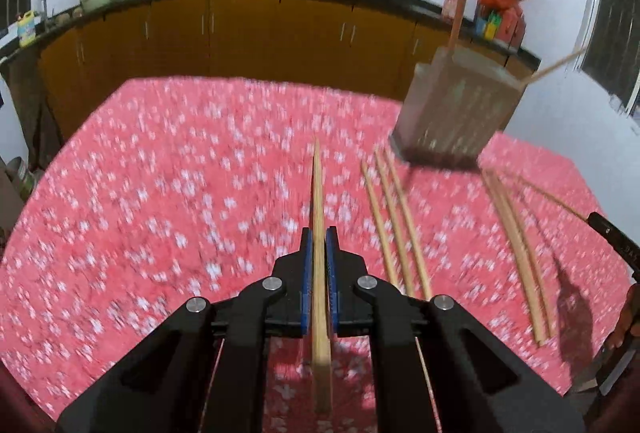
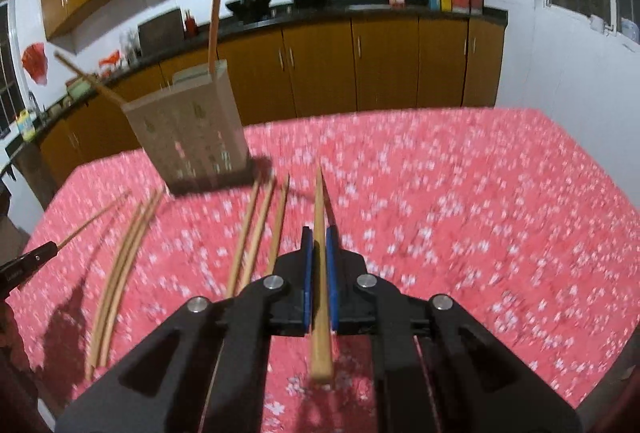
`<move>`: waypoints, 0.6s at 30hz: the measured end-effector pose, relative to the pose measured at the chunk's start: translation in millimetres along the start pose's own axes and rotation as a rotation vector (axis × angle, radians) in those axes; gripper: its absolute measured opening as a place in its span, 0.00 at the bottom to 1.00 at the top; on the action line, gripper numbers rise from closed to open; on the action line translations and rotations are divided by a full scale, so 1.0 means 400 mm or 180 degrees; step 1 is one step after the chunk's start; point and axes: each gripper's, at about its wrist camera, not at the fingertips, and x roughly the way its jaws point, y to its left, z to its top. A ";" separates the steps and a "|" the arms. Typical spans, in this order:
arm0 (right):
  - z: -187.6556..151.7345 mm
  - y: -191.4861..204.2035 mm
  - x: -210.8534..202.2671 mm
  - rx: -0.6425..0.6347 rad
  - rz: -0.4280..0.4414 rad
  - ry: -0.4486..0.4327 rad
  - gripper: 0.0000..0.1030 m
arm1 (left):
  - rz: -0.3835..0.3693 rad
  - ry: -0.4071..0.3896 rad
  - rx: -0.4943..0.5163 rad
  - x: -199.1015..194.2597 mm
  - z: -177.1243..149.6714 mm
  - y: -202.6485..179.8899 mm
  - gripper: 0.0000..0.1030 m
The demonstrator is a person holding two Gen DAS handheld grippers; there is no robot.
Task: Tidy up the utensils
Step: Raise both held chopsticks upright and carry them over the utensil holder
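Each gripper carries one chopstick, presumably so both can go into the holder without a second trip. In the left wrist view the left gripper [image 1: 319, 245] has its blue-padded fingers [image 1: 306, 273] closed on a pale chopstick [image 1: 318, 201] that runs straight up the centre of the frame, its thick end trailing back between the arms and its thin tip pointing toward the far edge of the desk [image 1: 160, 193]. The right wrist view shows the same: the right gripper [image 2: 319, 245] clamps a second chopstick [image 2: 320, 209], lengthwise between the pads.

The utensil holder [image 1: 460, 109], a grey perforated box, stands at the upper right of the left view and upper left of the right view, so it lies between the two grippers and well ahead of both tips. Two sticks already lean out of it. Loose chopsticks [image 1: 392, 221] lie on the red flowered cloth in front of the holder, right of the left fingers, waiting their turn. Both held sticks appear aligned with the fingers for a tip-first drop.
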 end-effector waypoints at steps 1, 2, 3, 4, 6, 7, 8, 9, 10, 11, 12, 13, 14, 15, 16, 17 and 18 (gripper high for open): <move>0.009 0.002 -0.012 0.0001 0.0001 -0.0054 0.08 | -0.0025 -0.0080 -0.0018 -0.016 0.016 0.001 0.07; 0.018 0.003 -0.022 0.0002 0.0002 -0.0113 0.08 | -0.0039 -0.0131 -0.0032 -0.027 0.025 -0.001 0.07; 0.028 0.005 -0.034 0.0004 0.0005 -0.0182 0.08 | -0.0058 -0.0193 -0.0051 -0.040 0.036 -0.001 0.07; 0.036 0.006 -0.045 0.0007 0.0005 -0.0240 0.08 | -0.0081 -0.0260 -0.0071 -0.055 0.048 0.000 0.07; 0.053 0.011 -0.065 0.0012 0.0012 -0.0361 0.07 | -0.0106 -0.0370 -0.0093 -0.075 0.067 -0.004 0.07; 0.062 0.012 -0.073 0.0011 0.0013 -0.0415 0.07 | -0.0119 -0.0433 -0.0102 -0.088 0.078 -0.004 0.07; 0.066 0.013 -0.079 0.0009 0.0013 -0.0443 0.08 | -0.0124 -0.0488 -0.0108 -0.099 0.087 -0.005 0.07; 0.074 0.013 -0.087 0.0004 0.0015 -0.0486 0.08 | -0.0127 -0.0530 -0.0113 -0.107 0.093 -0.005 0.07; 0.080 0.013 -0.092 0.0001 0.0016 -0.0513 0.08 | -0.0126 -0.0570 -0.0117 -0.113 0.100 -0.005 0.07; 0.086 0.013 -0.097 0.0000 0.0017 -0.0541 0.08 | -0.0120 -0.0602 -0.0121 -0.119 0.107 -0.005 0.07; 0.093 0.013 -0.103 0.0000 0.0018 -0.0582 0.08 | -0.0114 -0.0628 -0.0125 -0.123 0.112 -0.005 0.07; 0.099 0.013 -0.109 0.0004 0.0024 -0.0616 0.08 | -0.0110 -0.0658 -0.0129 -0.129 0.119 -0.004 0.07; 0.107 0.013 -0.117 0.0015 0.0034 -0.0660 0.08 | -0.0100 -0.0684 -0.0131 -0.135 0.125 -0.003 0.07; 0.112 0.014 -0.123 0.0021 0.0044 -0.0692 0.07 | -0.0093 -0.0706 -0.0128 -0.139 0.130 -0.003 0.07; 0.122 0.015 -0.133 0.0025 0.0063 -0.0732 0.07 | -0.0094 -0.0739 -0.0120 -0.145 0.140 -0.005 0.07; 0.132 0.016 -0.142 0.0023 0.0085 -0.0769 0.07 | -0.0096 -0.0755 -0.0111 -0.148 0.145 -0.007 0.07; 0.147 0.018 -0.153 0.0019 0.0120 -0.0818 0.07 | -0.0099 -0.0780 -0.0094 -0.154 0.152 -0.010 0.07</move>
